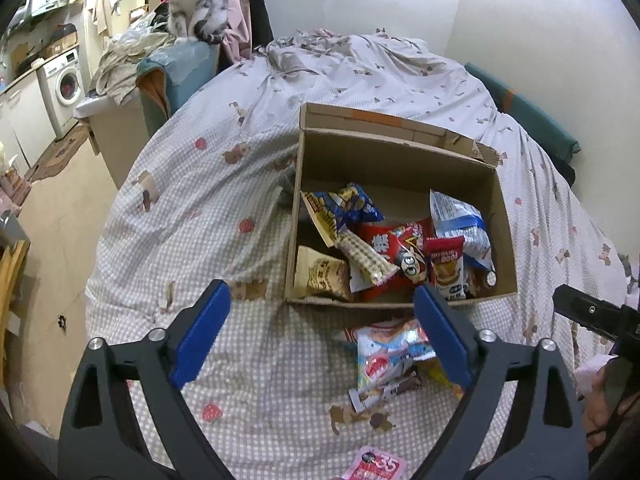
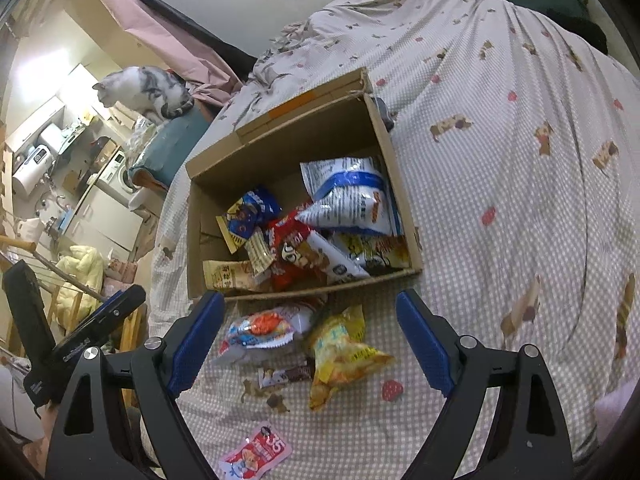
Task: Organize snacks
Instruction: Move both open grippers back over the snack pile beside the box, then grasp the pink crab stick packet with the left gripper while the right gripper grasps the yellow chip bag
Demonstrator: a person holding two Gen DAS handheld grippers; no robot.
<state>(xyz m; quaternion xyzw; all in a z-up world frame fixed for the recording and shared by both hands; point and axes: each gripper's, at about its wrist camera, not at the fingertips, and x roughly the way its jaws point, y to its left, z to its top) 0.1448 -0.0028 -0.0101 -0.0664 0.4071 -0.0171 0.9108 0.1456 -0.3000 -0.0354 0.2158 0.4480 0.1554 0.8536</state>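
1. Pink sachet [image 2: 256, 453] lies nearest, flat on the quilt [image 2: 500, 200], glossy, marked 35.
2. Both grippers empty, jaws spread wide: right gripper [image 2: 310, 344], left gripper [image 1: 322, 334].
3. Loose snacks sit just ahead of the right jaws: crinkled yellow bag [image 2: 340, 354], long axis running near-to-far; silvery packet [image 2: 262, 326] left of it; small dark bar [image 2: 286, 376] crosswise.
4. Cardboard box [image 2: 296, 136] just beyond, open, already holding several foil packets.
5. Right hand looks better placed for the yellow bag.
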